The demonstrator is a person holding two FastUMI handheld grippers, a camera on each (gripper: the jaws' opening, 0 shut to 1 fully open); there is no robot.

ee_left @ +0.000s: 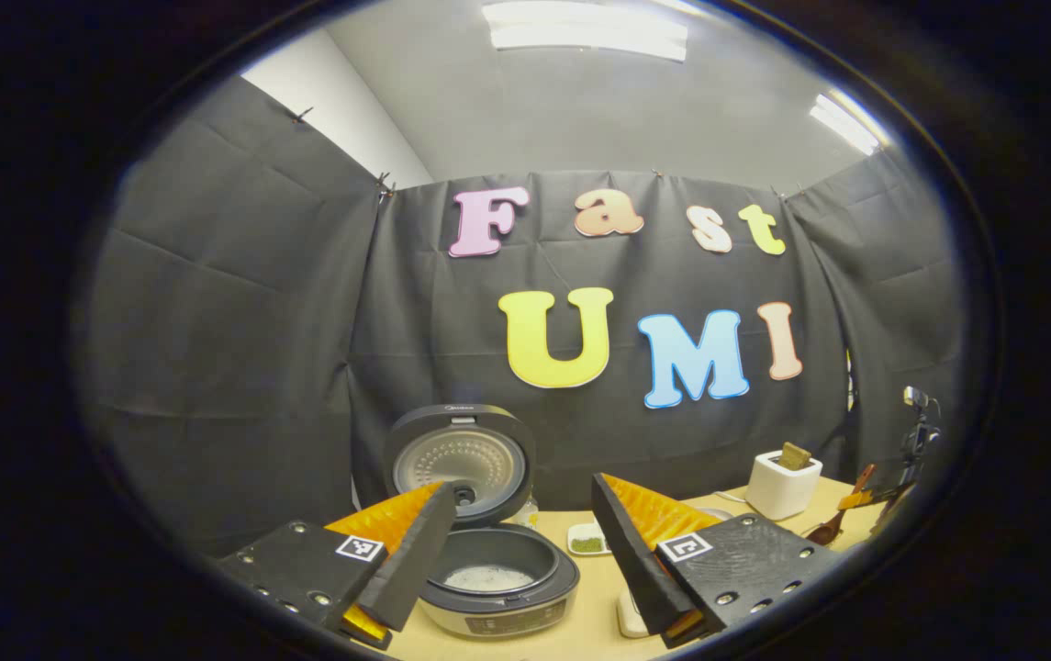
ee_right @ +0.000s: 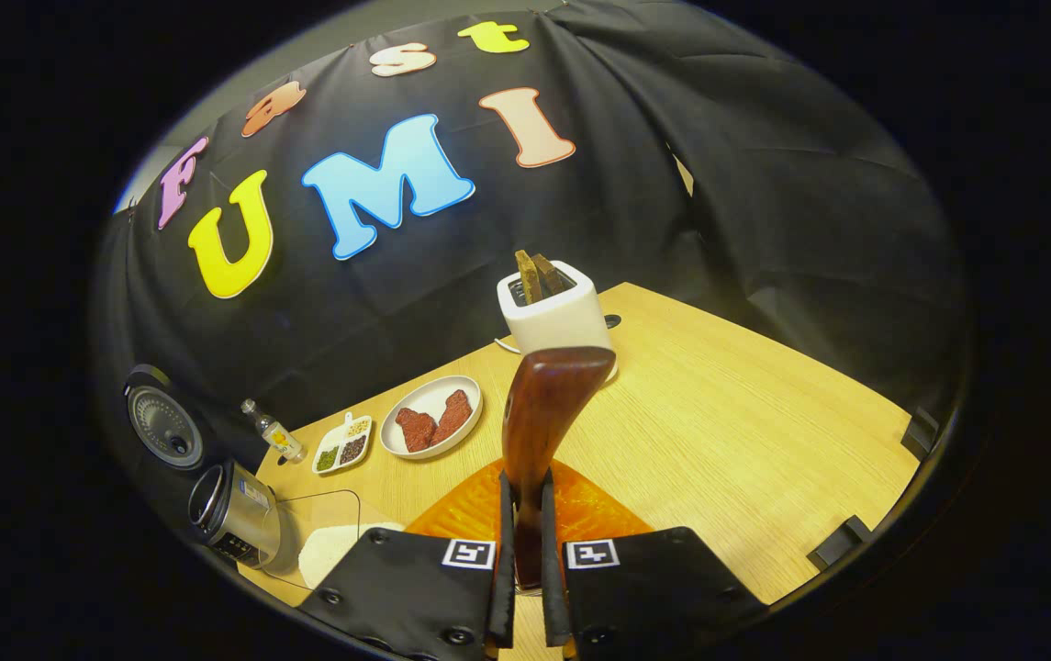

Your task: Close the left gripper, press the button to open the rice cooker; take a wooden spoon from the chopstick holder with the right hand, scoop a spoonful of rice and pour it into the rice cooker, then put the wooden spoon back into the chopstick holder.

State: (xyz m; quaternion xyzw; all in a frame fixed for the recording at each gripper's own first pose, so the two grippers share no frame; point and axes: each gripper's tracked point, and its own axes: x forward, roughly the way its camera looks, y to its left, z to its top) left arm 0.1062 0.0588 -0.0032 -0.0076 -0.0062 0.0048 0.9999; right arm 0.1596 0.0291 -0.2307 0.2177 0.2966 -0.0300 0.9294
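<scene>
The rice cooker [ee_left: 497, 578] stands with its lid [ee_left: 461, 464] raised, and some white rice lies in the pot. My left gripper [ee_left: 520, 496] hangs open just in front of it, fingers wide apart and holding nothing. My right gripper [ee_right: 525, 491] is shut on a dark wooden spoon [ee_right: 543, 413], whose broad end sticks up and forward toward the white chopstick holder [ee_right: 553, 312]. The left gripper view shows the spoon [ee_left: 842, 519] at the far right, beside the chopstick holder [ee_left: 782, 485]. The right gripper view shows the cooker [ee_right: 231, 514] far left.
A clear container of white rice [ee_right: 328, 546] sits by the cooker. Behind it stand a small bottle [ee_right: 273, 431], a divided seasoning dish [ee_right: 341, 445] and a plate of red meat [ee_right: 431, 427]. More wooden utensils stick out of the holder. The wooden table [ee_right: 745, 441] stretches right.
</scene>
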